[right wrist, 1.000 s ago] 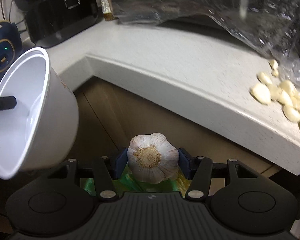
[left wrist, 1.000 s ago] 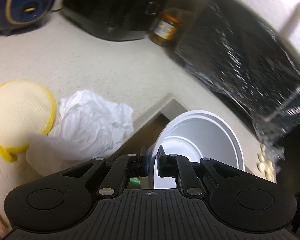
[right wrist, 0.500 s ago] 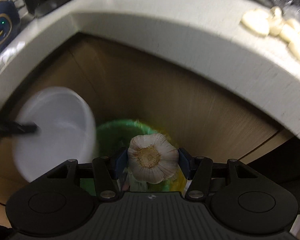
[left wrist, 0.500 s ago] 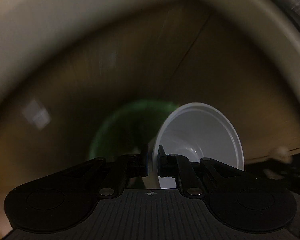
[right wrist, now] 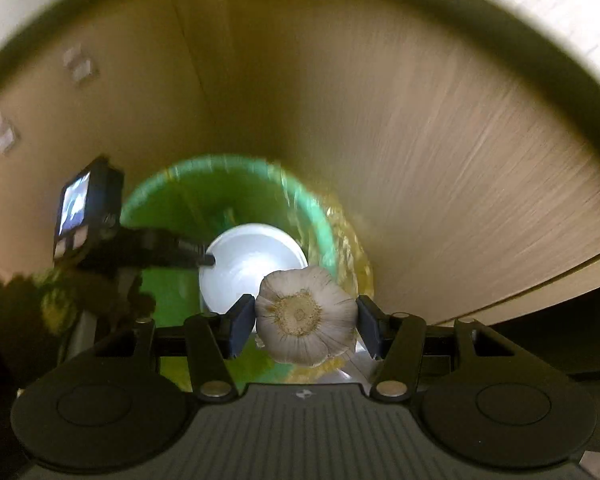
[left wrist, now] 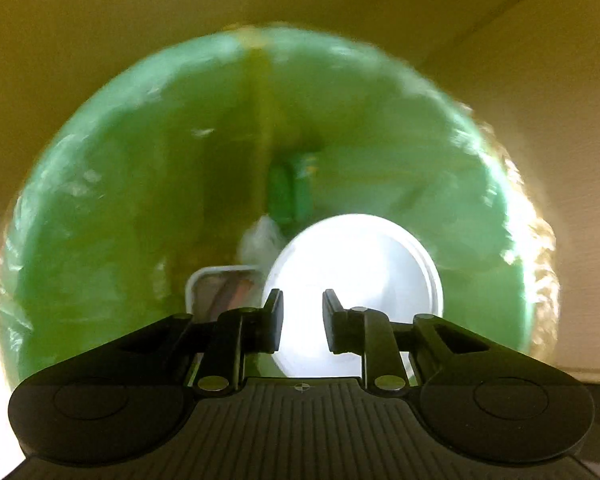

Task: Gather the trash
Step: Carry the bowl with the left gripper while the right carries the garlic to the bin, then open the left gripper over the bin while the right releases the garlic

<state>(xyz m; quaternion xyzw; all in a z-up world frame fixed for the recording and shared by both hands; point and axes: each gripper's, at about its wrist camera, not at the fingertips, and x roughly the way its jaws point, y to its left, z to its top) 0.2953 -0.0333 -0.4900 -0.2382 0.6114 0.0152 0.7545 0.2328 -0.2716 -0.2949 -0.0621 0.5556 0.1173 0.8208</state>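
A bin lined with a green bag (left wrist: 140, 200) fills the left wrist view, and I look straight down into it. My left gripper (left wrist: 302, 320) hangs over its mouth. Its jaws are opening, and the white paper cup (left wrist: 352, 280) sits just below them with neither pad pressing on it. In the right wrist view the same cup (right wrist: 252, 260) lies in the green bin (right wrist: 156, 200), with the left gripper (right wrist: 206, 258) at its rim. My right gripper (right wrist: 305, 322) is shut on a whole garlic bulb (right wrist: 304, 316) above the bin's near edge.
Inside the bin are a clear plastic tray (left wrist: 220, 288), a crumpled bit of plastic (left wrist: 260, 236) and something green (left wrist: 288, 196). A wooden cabinet front (right wrist: 420, 140) stands behind the bin, and the pale counter edge (right wrist: 560, 20) overhangs it.
Both grippers have dropped from counter height to the bin by the cabinet. The left jaws, shut on the cup's rim before, now stand apart. The garlic bulb stays in the right gripper.
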